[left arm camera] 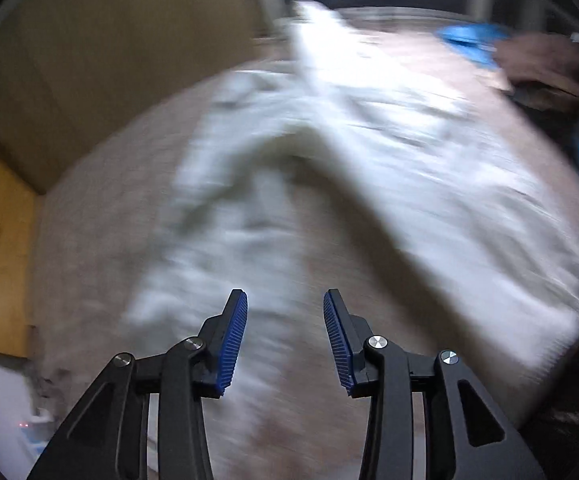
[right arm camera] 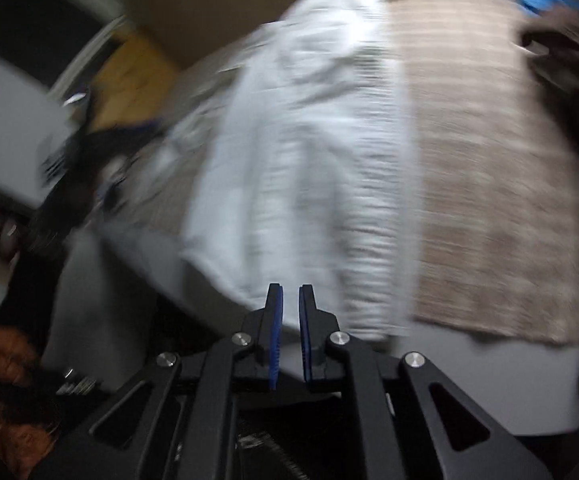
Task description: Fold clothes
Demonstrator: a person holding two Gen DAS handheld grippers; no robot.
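On the bed: a white garment (left arm camera: 369, 152) lies spread over a beige striped cover (left arm camera: 101, 216), blurred in both views — its kind cannot be told for certain.
Garment layout: in the left wrist view one long limb runs from 12 o'clock down to 4 o'clock, another down toward 7 o'clock, with bare cover showing between them.
Left gripper (left arm camera: 285, 336): jaws parted, nothing between the blue pads (left arm camera: 233, 340); it hangs above the garment's lower limb.
Right gripper (right arm camera: 291, 332): jaws nearly closed with a thin gap, no cloth pinched; the garment's near hem (right arm camera: 329, 304) lies just beyond the tips.
Far corner: a dark brown cloth (right arm camera: 569, 52) and something blue (right arm camera: 541, 0) at 1 o'clock.
Step in hand: likely between folds — both grippers free, repositioning.
Next move: each gripper probably needs a fresh pinch on an edge, taking one layer cleanly before carrying it over.
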